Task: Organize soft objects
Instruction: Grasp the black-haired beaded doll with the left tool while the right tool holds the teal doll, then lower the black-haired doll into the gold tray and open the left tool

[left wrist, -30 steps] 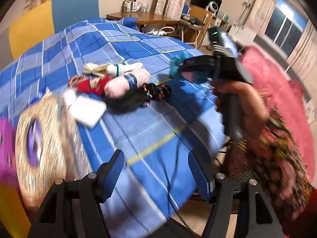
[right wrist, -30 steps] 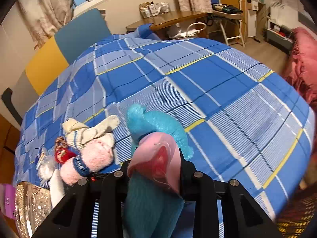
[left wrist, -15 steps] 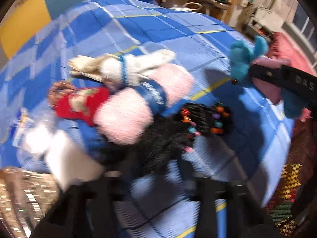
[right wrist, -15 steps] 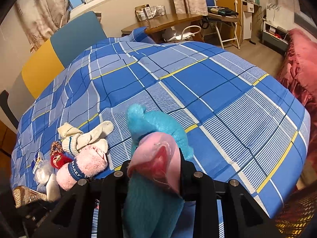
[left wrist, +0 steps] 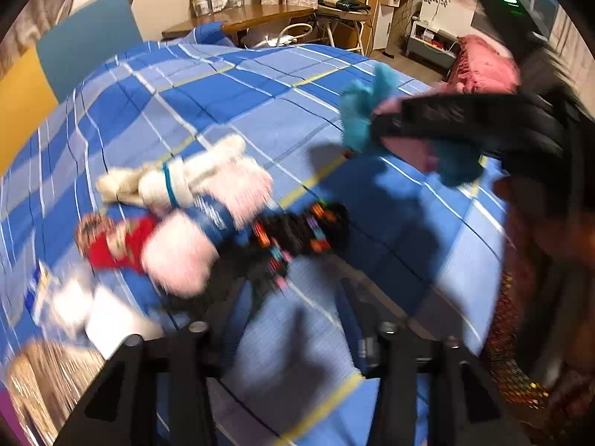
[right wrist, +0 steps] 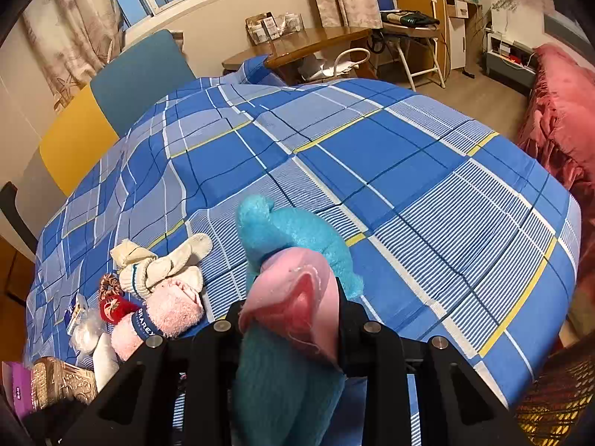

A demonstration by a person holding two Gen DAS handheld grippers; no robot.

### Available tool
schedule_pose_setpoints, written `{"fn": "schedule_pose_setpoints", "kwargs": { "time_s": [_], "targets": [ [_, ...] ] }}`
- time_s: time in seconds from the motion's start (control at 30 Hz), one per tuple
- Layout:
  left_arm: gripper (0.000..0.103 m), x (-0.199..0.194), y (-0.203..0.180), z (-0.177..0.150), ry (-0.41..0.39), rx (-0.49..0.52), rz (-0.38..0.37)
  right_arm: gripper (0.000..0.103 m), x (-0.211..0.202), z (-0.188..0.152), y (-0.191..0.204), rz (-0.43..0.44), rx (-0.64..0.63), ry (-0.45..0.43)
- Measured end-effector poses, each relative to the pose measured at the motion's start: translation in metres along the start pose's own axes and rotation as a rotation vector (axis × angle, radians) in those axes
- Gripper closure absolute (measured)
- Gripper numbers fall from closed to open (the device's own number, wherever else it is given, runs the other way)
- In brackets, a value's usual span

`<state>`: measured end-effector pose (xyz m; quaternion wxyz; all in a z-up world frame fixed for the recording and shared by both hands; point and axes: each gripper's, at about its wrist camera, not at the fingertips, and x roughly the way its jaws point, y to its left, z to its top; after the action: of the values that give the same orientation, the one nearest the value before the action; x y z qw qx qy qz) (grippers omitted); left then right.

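My right gripper (right wrist: 293,316) is shut on a teal and pink fuzzy sock bundle (right wrist: 293,252) and holds it above the blue plaid bed (right wrist: 409,171); it also shows in the left wrist view (left wrist: 364,122). A pile of soft things lies on the bed: a cream sock roll (left wrist: 178,178), a pink fuzzy roll with a blue band (left wrist: 208,230), a red item (left wrist: 115,245) and a black fuzzy item with coloured dots (left wrist: 293,234). My left gripper (left wrist: 290,297) is open, its blurred fingers just in front of the black item.
A gold patterned box (right wrist: 59,383) and white packets (right wrist: 93,338) lie at the bed's left edge. A yellow and blue headboard (right wrist: 111,104) stands behind. A wooden desk (right wrist: 297,44), chairs and a pink blanket (right wrist: 557,111) stand beyond the bed.
My left gripper moved in toward the sock pile and now hovers by the black item. My right gripper kept hold of the teal and pink bundle, shifting slightly.
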<state>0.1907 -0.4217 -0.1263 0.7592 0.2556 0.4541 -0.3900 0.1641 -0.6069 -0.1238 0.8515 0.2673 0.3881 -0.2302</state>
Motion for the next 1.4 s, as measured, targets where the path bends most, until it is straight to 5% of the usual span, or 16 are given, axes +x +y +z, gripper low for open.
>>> {"fn": "schedule_pose_setpoints", "kwargs": {
  "time_s": [0.23,0.4,0.5,0.6,1.03,1.4],
  "targets": [
    [0.055,0.047,0.002,0.017,0.074,0.099,0.062,0.071,0.002,0.002,-0.004,0.009,0.029,0.007],
    [0.055,0.065,0.006,0.018,0.072,0.053,0.040,0.071,0.002,0.002,0.000,0.007,0.015,0.005],
    [0.072,0.063,0.013,0.016,0.071,-0.040,-0.003,0.071,0.004,0.002,0.001,0.004,0.011,0.009],
    [0.077,0.056,0.016,0.011,0.065,-0.082,-0.012,0.071,0.004,0.001,0.001,0.000,0.005,0.010],
    [0.079,-0.057,0.059,-0.030,-0.120,-0.353,-0.155,0.071,0.008,-0.005,0.015,0.035,-0.066,0.011],
    [0.078,-0.161,0.119,-0.078,-0.292,-0.454,-0.219,0.071,0.008,-0.014,0.032,0.044,-0.140,-0.001]
  ]
}}
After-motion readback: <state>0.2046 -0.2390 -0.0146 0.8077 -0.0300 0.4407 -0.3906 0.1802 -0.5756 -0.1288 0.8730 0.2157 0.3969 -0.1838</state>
